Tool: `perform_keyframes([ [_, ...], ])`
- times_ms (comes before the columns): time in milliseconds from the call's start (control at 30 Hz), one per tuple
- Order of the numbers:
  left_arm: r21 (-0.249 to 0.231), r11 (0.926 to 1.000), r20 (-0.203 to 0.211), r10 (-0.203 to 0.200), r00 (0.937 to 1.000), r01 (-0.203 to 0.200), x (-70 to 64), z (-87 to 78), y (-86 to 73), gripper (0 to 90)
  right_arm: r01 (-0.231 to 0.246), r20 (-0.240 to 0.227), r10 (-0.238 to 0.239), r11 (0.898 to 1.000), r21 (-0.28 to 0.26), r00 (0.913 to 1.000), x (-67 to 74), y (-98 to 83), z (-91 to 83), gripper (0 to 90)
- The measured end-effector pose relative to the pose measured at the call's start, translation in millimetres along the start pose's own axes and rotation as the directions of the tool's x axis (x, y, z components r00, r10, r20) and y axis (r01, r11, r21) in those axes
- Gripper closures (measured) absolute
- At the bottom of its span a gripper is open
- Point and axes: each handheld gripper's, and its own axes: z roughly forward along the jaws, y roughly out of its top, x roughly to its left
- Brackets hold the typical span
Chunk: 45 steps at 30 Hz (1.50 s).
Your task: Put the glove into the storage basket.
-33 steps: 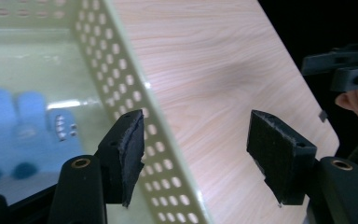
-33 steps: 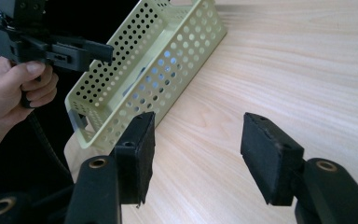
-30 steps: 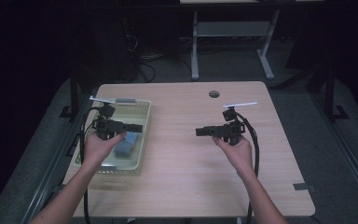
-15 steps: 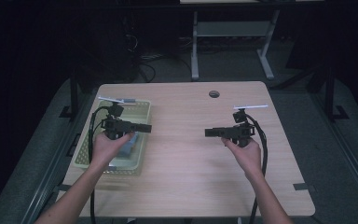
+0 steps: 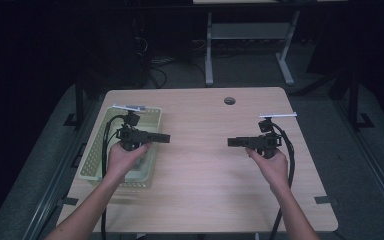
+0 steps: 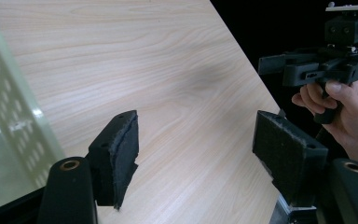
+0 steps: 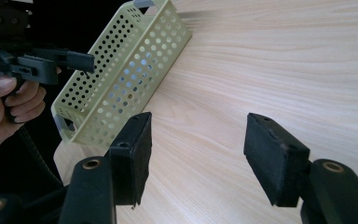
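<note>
Holding your left gripper [image 5: 164, 138] and right gripper [image 5: 233, 142] with fingers released and empty above the table [image 5: 205, 175], basket [image 5: 92, 160] untouched; nothing visibly started.

Inspection of obscured items. The pale green perforated basket [image 5: 98, 155] has its interior largely covered in the high view by the left hand [image 5: 123, 159] and the left gripper [image 5: 166, 138] — contents cannot be determined. In the left gripper view the basket is cut off by the left edge, with one wall showing. In the right gripper view its far end runs past the top edge; something pale bluish shows through the holes, too small to identify. The right hand [image 6: 349, 109] is cropped at the right edge of the left gripper view. The table [image 5: 215, 175] has its near edge cut off at the bottom of the high view — forearms likewise.
</note>
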Motion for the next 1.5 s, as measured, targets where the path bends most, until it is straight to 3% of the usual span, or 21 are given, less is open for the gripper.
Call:
perform_keyframes([
  [933,0.023,0.9985,0.065,0.048,0.9967,-0.05,-22.5,40.0,-13.1,26.8,-0.09,0.025,0.09,0.996,-0.019,0.9956,-48.7,-29.8,-28.1,37.8],
  [1200,0.021,0.9983,0.068,0.053,0.9962,-0.055,-25.6,45.5,-22.3,26.6,-0.108,0.026,0.108,0.994,-0.021,0.9938,-60.4,-38.1,-37.2,36.5],
  [1300,0.028,0.9979,0.09,0.055,0.9945,-0.057,-26.9,51.1,-28.3,26.7,-0.118,0.026,0.118,0.993,-0.024,0.9927,-65.6,-43.4,-41.7,36.2],
  [1500,0.048,0.9953,0.103,0.079,0.9915,-0.084,-31.0,61.1,-39.7,26.6,-0.132,0.023,0.133,0.99,-0.038,0.9909,-74.3,-55.3,-50.8,35.7],
])
